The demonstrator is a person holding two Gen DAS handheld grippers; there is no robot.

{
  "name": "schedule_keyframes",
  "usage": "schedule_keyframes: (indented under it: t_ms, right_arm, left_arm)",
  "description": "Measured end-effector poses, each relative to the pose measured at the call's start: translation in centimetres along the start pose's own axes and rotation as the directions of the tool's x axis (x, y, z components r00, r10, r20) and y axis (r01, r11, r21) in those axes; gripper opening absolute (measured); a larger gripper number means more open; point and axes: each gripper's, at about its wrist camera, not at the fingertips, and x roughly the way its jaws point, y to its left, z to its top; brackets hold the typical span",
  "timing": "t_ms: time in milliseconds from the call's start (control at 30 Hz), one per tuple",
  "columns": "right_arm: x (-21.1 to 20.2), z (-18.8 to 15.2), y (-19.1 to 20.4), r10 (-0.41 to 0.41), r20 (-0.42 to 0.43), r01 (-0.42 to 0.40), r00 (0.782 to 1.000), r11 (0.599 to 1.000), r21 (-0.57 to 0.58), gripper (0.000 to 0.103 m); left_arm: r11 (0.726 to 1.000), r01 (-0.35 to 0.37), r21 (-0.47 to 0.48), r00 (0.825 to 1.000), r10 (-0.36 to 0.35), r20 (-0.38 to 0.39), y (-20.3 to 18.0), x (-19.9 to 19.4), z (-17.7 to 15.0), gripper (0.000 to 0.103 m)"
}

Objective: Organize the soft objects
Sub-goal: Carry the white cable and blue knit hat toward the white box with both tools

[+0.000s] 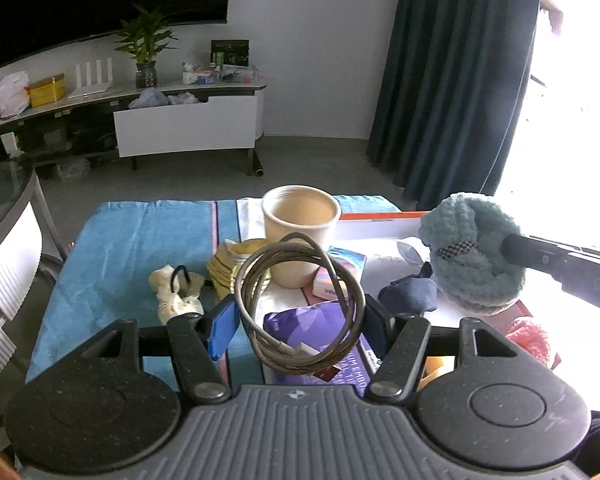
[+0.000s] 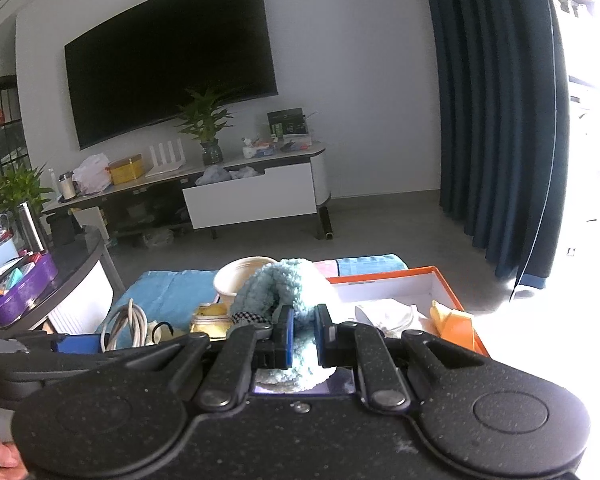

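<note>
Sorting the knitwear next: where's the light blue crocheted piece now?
The light blue crocheted piece is pinched in the right claw, held up right of the beige cup, near the orange box.

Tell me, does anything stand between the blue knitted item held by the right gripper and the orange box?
Nothing visible does. The right gripper is shut on the blue knitted item, lifted above the table clutter. The orange box lies just ahead to the right, open-topped, with only white and orange items inside.
</note>
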Motion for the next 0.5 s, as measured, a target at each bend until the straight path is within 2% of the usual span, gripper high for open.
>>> schedule_keyframes:
  t_ms: [500]
  right_arm:
    - [-0.5, 0.0, -1.4, -0.040, 0.007, 0.040, 0.999, 0.999, 0.026, 0.013]
  left_arm:
    - [0.999, 0.034, 0.035, 0.999, -0.034, -0.011, -2.1, 1.0, 0.1, 0.065]
